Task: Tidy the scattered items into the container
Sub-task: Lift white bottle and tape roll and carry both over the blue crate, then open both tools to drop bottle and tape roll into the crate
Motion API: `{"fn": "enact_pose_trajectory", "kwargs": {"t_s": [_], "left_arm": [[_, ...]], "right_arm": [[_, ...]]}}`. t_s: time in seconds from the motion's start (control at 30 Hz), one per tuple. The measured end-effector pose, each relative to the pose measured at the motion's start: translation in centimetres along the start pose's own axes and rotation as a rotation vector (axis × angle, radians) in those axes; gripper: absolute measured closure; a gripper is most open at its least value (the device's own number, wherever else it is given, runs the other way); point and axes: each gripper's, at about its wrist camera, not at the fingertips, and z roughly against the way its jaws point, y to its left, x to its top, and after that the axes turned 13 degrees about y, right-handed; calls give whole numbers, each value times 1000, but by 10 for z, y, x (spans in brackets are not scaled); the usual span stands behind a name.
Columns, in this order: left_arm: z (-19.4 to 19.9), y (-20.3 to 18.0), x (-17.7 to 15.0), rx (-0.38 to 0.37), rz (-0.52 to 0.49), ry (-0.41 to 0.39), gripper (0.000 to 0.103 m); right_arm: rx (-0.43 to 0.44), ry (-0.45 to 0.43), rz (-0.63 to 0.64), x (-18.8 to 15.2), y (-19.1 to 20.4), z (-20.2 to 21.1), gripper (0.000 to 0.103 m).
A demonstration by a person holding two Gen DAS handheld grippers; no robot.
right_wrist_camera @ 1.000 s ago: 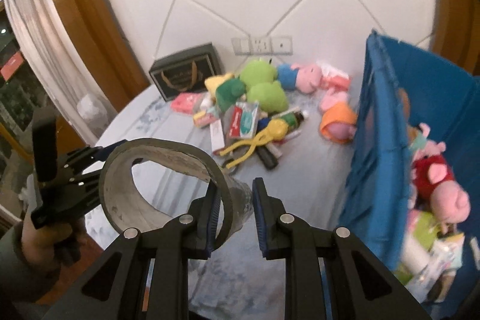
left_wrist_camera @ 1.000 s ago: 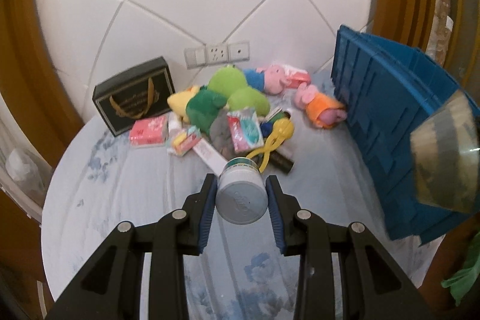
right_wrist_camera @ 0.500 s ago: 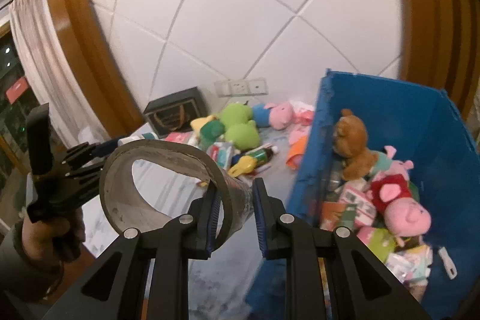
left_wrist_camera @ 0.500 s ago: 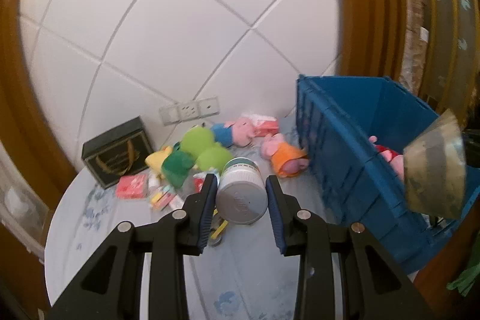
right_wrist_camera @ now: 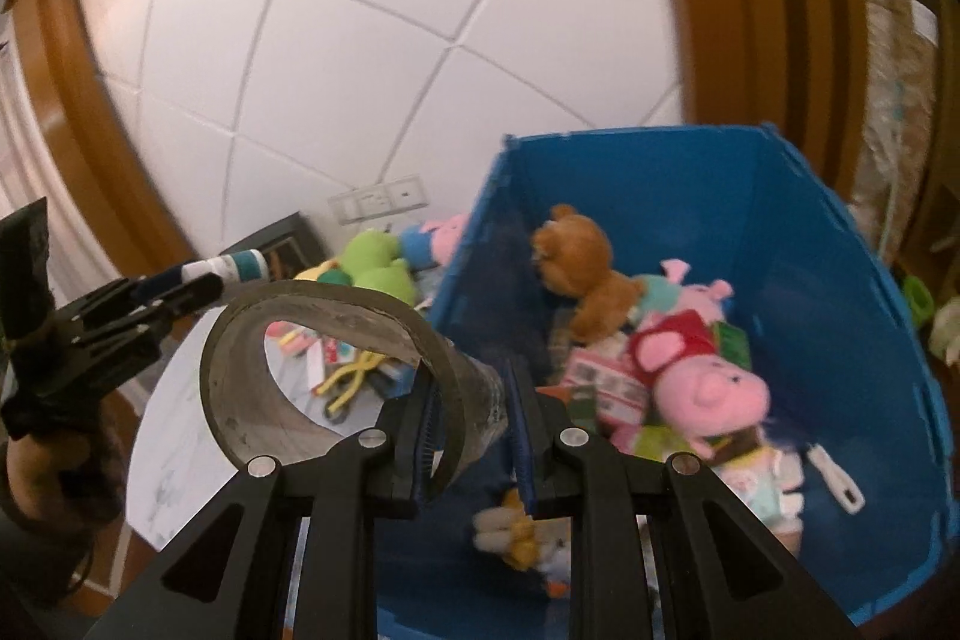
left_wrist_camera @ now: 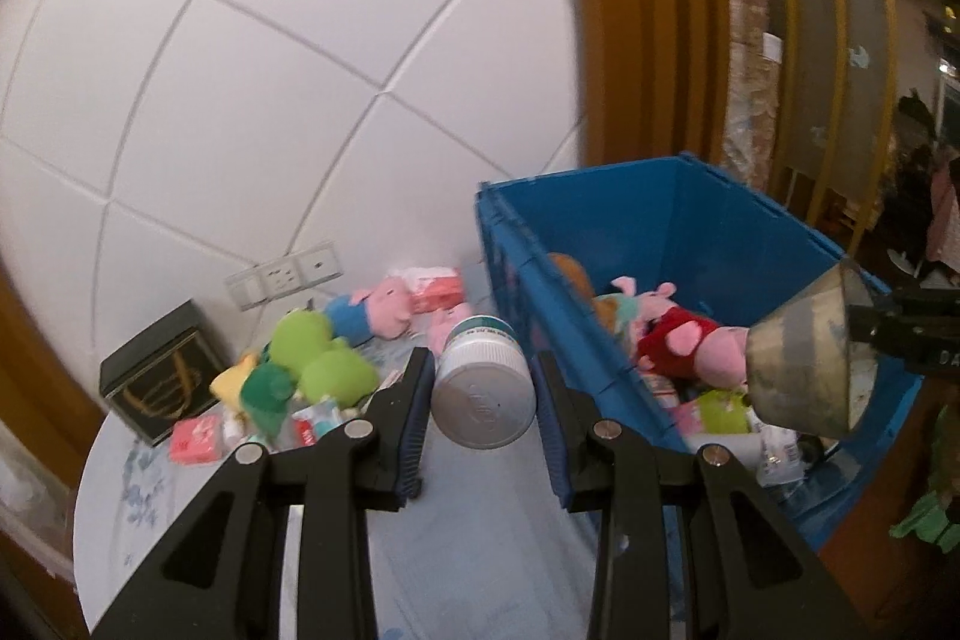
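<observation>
Left gripper [left_wrist_camera: 483, 388] clamps white jar [left_wrist_camera: 483, 388]; right gripper [right_wrist_camera: 471, 400] pinches tape roll [right_wrist_camera: 312, 370], seemingly above blue bin [right_wrist_camera: 840, 280]. Clear rim before releasing; drop low.

No text is reading clearly: print on the white bottle's [left_wrist_camera: 483, 381] green label and cap is showing only as blur.

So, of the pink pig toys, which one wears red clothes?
The pig plush lying inside the blue crate, beside the brown teddy bear. The pig in blue lies out on the table, and the other pigs show no red.
</observation>
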Motion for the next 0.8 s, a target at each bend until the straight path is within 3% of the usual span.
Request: {"fn": "enact_pose_trajectory", "kwargs": {"t_s": [0.47, 0.8], "left_arm": [[-17, -81, 46, -141, -149, -30, 70], [-19, -126, 74, -263, -240, -45, 70]], "right_arm": [[-141, -38, -158, -7, -83, 28, 82], [-182, -45, -225, -19, -103, 40, 81]]}}
